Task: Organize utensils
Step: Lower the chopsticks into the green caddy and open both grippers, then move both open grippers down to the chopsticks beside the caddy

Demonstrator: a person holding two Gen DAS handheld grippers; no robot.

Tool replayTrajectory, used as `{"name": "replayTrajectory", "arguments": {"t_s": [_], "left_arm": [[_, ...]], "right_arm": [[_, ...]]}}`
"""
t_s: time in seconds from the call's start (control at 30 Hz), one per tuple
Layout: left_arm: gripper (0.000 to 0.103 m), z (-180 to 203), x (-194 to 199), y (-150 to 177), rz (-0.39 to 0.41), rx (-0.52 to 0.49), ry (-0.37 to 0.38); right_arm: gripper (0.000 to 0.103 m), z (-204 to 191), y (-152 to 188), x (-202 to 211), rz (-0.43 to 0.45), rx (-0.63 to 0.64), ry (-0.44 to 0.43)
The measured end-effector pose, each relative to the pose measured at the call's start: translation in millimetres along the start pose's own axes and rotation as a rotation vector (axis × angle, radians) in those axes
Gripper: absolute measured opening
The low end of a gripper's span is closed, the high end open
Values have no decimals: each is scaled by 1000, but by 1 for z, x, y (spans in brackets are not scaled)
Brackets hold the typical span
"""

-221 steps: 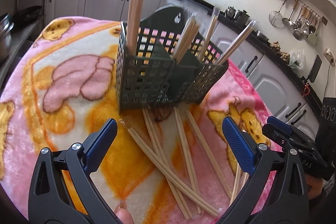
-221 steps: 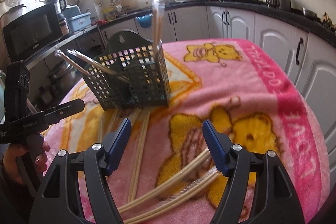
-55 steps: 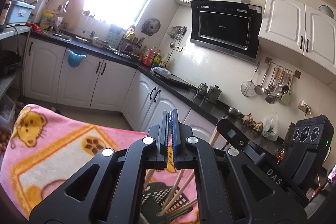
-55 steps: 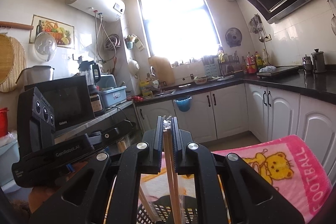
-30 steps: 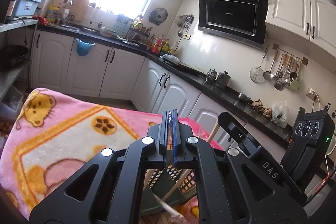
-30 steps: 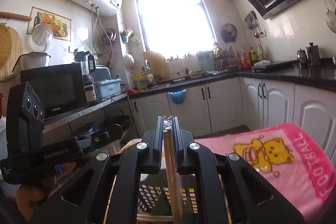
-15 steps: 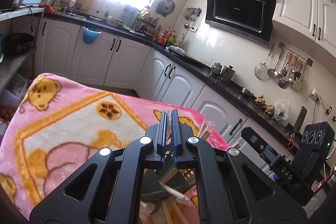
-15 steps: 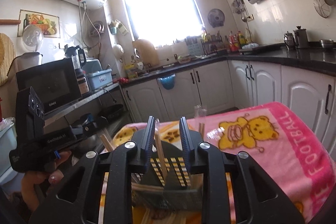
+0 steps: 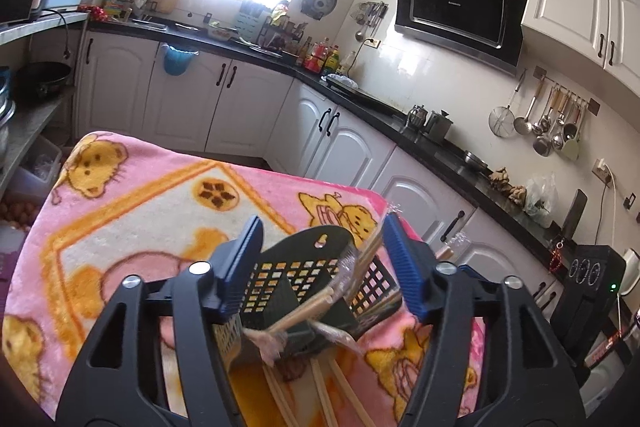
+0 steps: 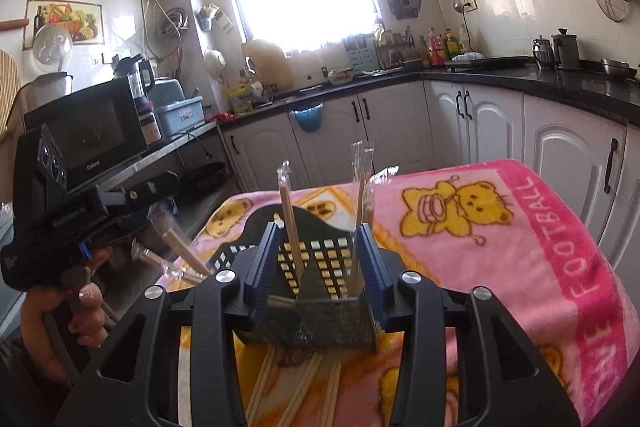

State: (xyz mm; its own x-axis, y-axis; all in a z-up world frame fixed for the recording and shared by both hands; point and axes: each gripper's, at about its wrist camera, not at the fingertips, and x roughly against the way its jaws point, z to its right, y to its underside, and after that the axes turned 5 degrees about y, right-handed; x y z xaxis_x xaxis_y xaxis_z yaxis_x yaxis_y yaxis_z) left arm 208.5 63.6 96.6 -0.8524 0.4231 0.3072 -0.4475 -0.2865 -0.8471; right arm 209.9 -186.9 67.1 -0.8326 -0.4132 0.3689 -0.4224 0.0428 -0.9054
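A dark green slotted utensil basket (image 9: 304, 279) stands on a pink bear-print blanket (image 9: 132, 211). Several wrapped wooden chopsticks (image 9: 316, 307) lean inside it. My left gripper (image 9: 320, 267) is open and empty just above the basket. In the right wrist view the basket (image 10: 316, 267) holds upright chopsticks (image 10: 290, 227), and my right gripper (image 10: 316, 267) is open and empty over it. Loose chopsticks (image 10: 296, 387) lie on the blanket (image 10: 500, 247) in front of the basket; they also show in the left wrist view (image 9: 324, 387).
White kitchen cabinets (image 9: 248, 107) with a black counter run behind the table. A microwave (image 10: 88, 135) sits on a shelf at left. The left gripper's body and the holding hand (image 10: 60, 251) are at the left of the right wrist view.
Both grippers were shut on chopsticks held above the basket. They lowered toward it and opened, and the chopsticks now stand in the basket.
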Motion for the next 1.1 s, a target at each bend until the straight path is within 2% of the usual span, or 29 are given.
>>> {"name": "replayTrajectory", "arguments": {"t_s": [0.2,0.3,0.7,1.1], "left_arm": [[84,9,12,2,2,-21,6],[91,11,19,3,6,-18,12],[92,19,35,20,-19,-36,7],[92,8,39,44,-58,-1,-23]], "right_arm": [[46,-1,5,5,-18,13,1],[48,-1,8,10,-22,17,0],[50,0,16,23,-49,34,12],[51,-5,27,28,-86,72,10]]}}
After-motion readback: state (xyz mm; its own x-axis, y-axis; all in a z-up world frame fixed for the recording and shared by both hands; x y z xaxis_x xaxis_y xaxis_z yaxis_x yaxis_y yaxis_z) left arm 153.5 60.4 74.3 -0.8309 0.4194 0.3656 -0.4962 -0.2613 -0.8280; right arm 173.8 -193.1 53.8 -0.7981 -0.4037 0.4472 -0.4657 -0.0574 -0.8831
